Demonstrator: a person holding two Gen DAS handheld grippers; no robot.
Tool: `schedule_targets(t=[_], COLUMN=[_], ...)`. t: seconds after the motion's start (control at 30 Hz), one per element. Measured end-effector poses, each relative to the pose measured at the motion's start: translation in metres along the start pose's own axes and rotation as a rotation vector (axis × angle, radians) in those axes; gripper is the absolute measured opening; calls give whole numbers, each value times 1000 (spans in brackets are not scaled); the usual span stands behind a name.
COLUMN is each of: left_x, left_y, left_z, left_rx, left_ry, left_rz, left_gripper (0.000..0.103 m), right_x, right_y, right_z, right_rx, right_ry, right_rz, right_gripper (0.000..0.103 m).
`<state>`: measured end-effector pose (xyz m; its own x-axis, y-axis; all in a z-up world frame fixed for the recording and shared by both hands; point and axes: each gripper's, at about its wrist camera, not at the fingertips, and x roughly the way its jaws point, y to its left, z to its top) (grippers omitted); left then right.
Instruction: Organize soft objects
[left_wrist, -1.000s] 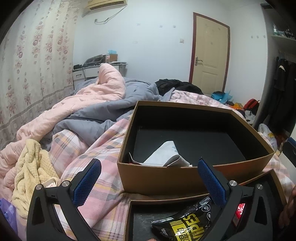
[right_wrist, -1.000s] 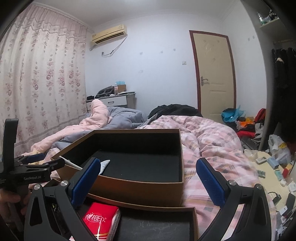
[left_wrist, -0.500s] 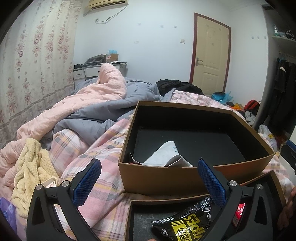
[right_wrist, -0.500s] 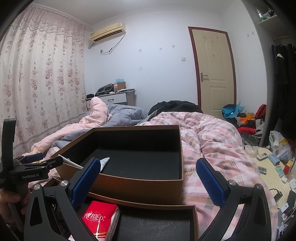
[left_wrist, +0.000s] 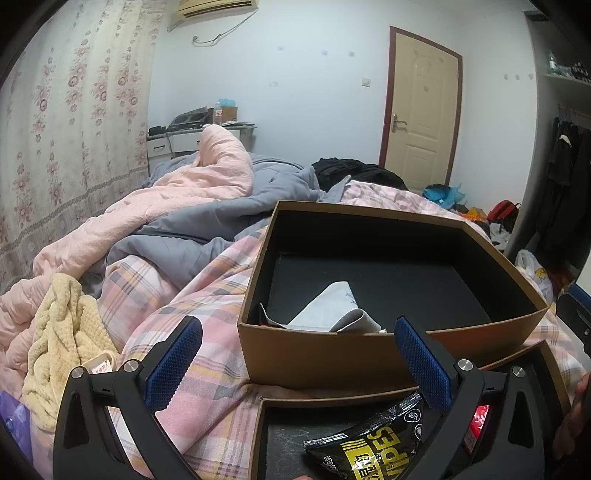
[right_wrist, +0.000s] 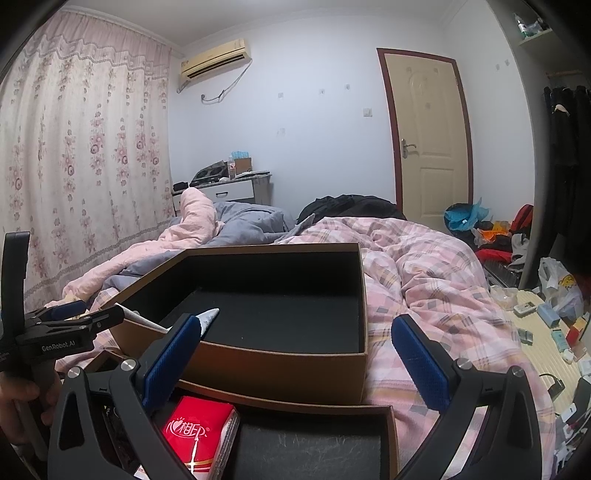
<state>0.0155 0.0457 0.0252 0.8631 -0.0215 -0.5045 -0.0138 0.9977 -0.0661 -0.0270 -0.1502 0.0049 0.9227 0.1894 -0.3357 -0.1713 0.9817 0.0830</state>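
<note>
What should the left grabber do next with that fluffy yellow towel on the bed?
Probably swing the left gripper left and down toward the yellow towel. Both grippers are open and hold nothing, the towel lies loose on the bed outside the brown box, and it is nearest the left one.

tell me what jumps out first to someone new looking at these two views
A big brown box with a black inside sits on the pink plaid bedding, holding only a white folded cloth in its near left corner. A second box just in front holds a black wipes pack and a red tissue pack. Both grippers hover open and empty.
</note>
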Motion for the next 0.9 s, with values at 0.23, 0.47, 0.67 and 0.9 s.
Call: schedule_targets(t=[0.23, 0.47, 0.67, 0.9], left_x=[0, 0, 0, 0], left_y=[0, 1, 1, 1], left_z=[0, 0, 0, 0], left_rx=[-3, -6, -6, -6], left_ry=[0, 0, 0, 0], left_rz=[-1, 0, 0, 0], left_gripper=[103, 103, 103, 103], right_x=[1, 2, 3, 3], right_y=[-1, -1, -1, 0], right_z=[0, 0, -1, -2], right_rx=[1, 0, 0, 0], right_ry=[5, 8, 9, 15], right_rz=[3, 2, 2, 2], right_gripper=[102, 102, 102, 102])
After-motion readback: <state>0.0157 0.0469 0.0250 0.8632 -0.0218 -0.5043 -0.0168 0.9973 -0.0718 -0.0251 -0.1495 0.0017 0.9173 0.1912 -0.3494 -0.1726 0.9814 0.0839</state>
